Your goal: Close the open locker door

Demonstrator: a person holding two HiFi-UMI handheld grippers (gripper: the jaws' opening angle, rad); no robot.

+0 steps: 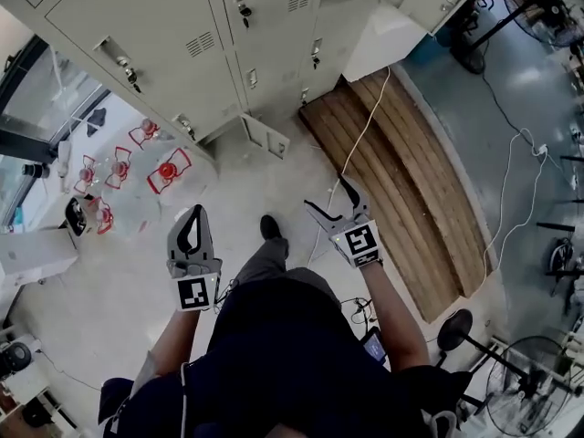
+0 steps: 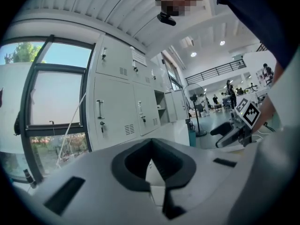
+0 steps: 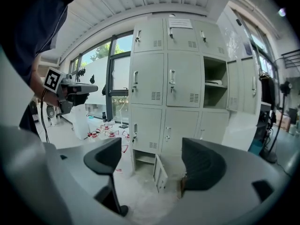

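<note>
A bank of pale grey lockers [image 1: 155,35] fills the top of the head view. One bottom-row door [image 1: 266,136] stands swung out over the floor. In the right gripper view that open door [image 3: 160,172] shows low down, well beyond the jaws, under the closed lockers [image 3: 168,78]. My right gripper [image 1: 328,197] [image 3: 152,158] is open, with nothing between its jaws. My left gripper [image 1: 193,215] [image 2: 151,144] is shut on nothing, tips together, and faces the lockers from further left. Both grippers are held in the air, far from the door.
A wooden pallet [image 1: 401,172] lies on the floor to the right of the lockers, and a white cable [image 1: 365,126] crosses it. Red-and-clear items [image 1: 137,162] sit on the floor at left. A fan [image 1: 529,381] and a stool base [image 1: 456,331] stand at lower right.
</note>
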